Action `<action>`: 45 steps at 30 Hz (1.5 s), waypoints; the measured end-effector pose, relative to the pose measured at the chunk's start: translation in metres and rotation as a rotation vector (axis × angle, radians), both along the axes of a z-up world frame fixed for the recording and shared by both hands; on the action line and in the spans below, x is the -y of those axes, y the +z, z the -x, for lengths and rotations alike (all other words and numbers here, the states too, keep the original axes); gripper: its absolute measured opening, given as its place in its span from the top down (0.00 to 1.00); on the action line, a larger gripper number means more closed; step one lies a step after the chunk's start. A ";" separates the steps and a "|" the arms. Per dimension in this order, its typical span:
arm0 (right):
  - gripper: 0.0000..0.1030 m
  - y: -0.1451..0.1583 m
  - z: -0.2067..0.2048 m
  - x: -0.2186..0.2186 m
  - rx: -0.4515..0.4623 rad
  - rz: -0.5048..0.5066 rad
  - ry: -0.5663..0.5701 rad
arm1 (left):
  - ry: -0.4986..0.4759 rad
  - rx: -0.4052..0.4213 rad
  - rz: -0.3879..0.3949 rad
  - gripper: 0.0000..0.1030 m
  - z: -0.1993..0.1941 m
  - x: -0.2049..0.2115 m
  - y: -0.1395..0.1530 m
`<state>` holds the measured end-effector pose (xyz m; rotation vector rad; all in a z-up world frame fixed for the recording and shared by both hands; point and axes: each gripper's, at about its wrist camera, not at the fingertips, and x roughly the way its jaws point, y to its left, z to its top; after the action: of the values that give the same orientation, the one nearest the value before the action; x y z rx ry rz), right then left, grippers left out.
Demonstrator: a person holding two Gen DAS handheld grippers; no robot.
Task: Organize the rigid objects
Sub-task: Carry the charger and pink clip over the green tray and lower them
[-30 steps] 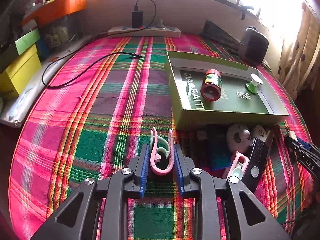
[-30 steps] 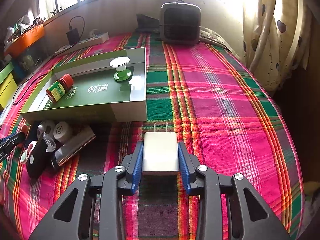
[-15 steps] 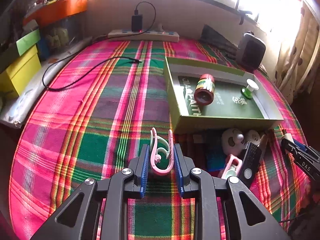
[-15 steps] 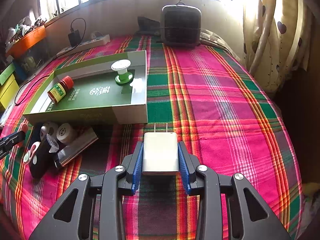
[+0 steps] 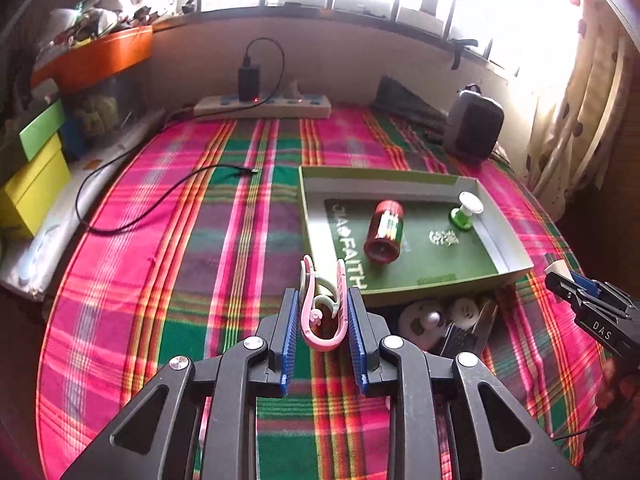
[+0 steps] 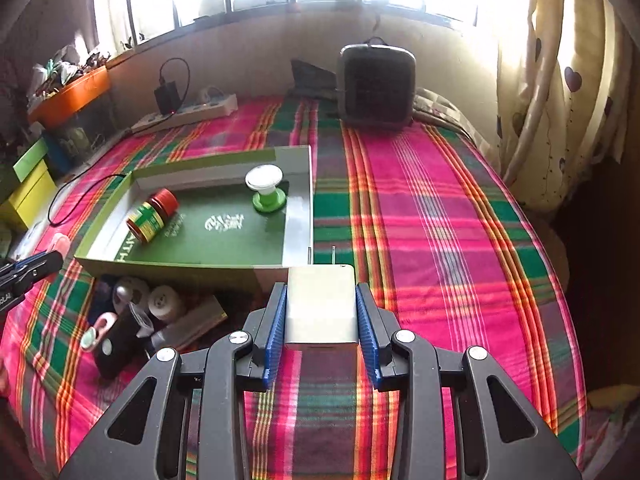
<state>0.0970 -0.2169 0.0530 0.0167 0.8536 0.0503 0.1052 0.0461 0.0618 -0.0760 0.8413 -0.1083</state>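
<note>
Both grippers lifted w/ loads: left gripper (image 5: 323,312) clamped on pink clip (image 5: 320,308), right gripper (image 6: 321,312) on white charger (image 6: 321,306). Green box (image 6: 192,270) just ahead; clutter pile (image 6: 136,320) against its near wall.

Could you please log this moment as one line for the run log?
left tool: shut on pink clip | right tool: shut on white charger | green box: holds jar, spool

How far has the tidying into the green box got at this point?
Done: a red-capped jar and a green-and-white spool lie in the green box. In hand: the left gripper clamps a pink clip; the right gripper clamps a white charger. Left: a pile of small items on the blanket beside the box.
</note>
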 end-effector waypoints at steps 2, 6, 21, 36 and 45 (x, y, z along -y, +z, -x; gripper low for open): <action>0.66 0.004 -0.003 -0.001 0.007 0.002 0.007 | -0.013 0.004 0.003 0.78 -0.003 0.002 0.002; 0.66 0.009 -0.010 -0.005 0.009 -0.002 0.028 | -0.038 0.008 0.011 0.78 -0.013 0.008 0.005; 0.66 0.008 -0.057 -0.032 -0.007 -0.025 0.114 | -0.071 -0.011 0.043 0.78 -0.066 0.019 0.000; 0.66 -0.015 -0.088 -0.043 -0.063 -0.019 0.152 | -0.086 -0.064 0.014 0.78 -0.102 0.026 -0.025; 0.66 -0.025 -0.092 -0.045 -0.084 -0.020 0.161 | -0.087 -0.086 0.010 0.78 -0.107 0.027 -0.035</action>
<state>0.1892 -0.1722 0.0283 -0.0318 0.9372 0.2101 0.2124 0.0188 0.0273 -0.0538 0.9297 -0.1928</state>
